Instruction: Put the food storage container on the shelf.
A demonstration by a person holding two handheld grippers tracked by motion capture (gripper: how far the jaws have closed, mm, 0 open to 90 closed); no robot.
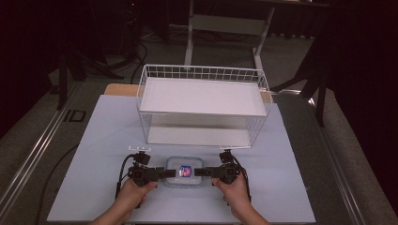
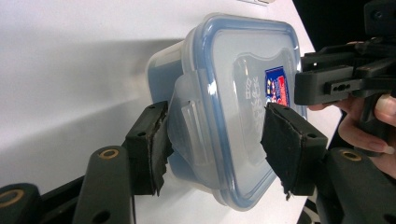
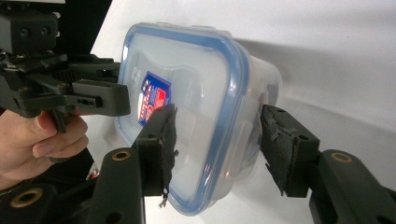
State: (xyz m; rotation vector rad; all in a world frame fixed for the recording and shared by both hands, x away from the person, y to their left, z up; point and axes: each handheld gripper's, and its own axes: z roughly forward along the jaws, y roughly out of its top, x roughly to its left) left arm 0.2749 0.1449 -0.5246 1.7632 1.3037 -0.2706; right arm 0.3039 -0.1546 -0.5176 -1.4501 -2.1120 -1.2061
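Two hand-held grippers meet over one small clear plastic container point(image 1: 184, 171) with a blue-rimmed snap lid, which sits on the white table point(image 1: 103, 140) at about 6 o'clock of the table's middle, near the person's edge. From the high view, the left gripper point(image 1: 162, 174) comes in from 9 o'clock of the container and the right gripper point(image 1: 199, 172) from 3 o'clock, each held in a hand, left hand point(image 1: 133, 191) and right hand point(image 1: 231, 188), with forearms entering from the bottom. A red and blue sticker point(image 1: 185, 171) sits on the lid. In the left gripper view the jaws stand apart, straddling the container's point(image 2: 233, 107) short end: one pad lies against the side latch flap point(image 2: 189, 126), the other over the lid top; whether they actually press it I cannot tell. The right gripper point(image 2: 327, 84) shows at about 2 o'clock there, past the lid. In the right gripper view the jaws likewise stand apart around the opposite end of the container point(image 3: 196, 112), one pad over the lid near the sticker point(image 3: 153, 98), the other beside the wall and its latch; firm contact is not clear. The left gripper point(image 3: 100, 100) shows at 9 o'clock there. At 12 o'clock of the container, well apart, stands a white wire basket shelf point(image 1: 202, 103) with two white levels.
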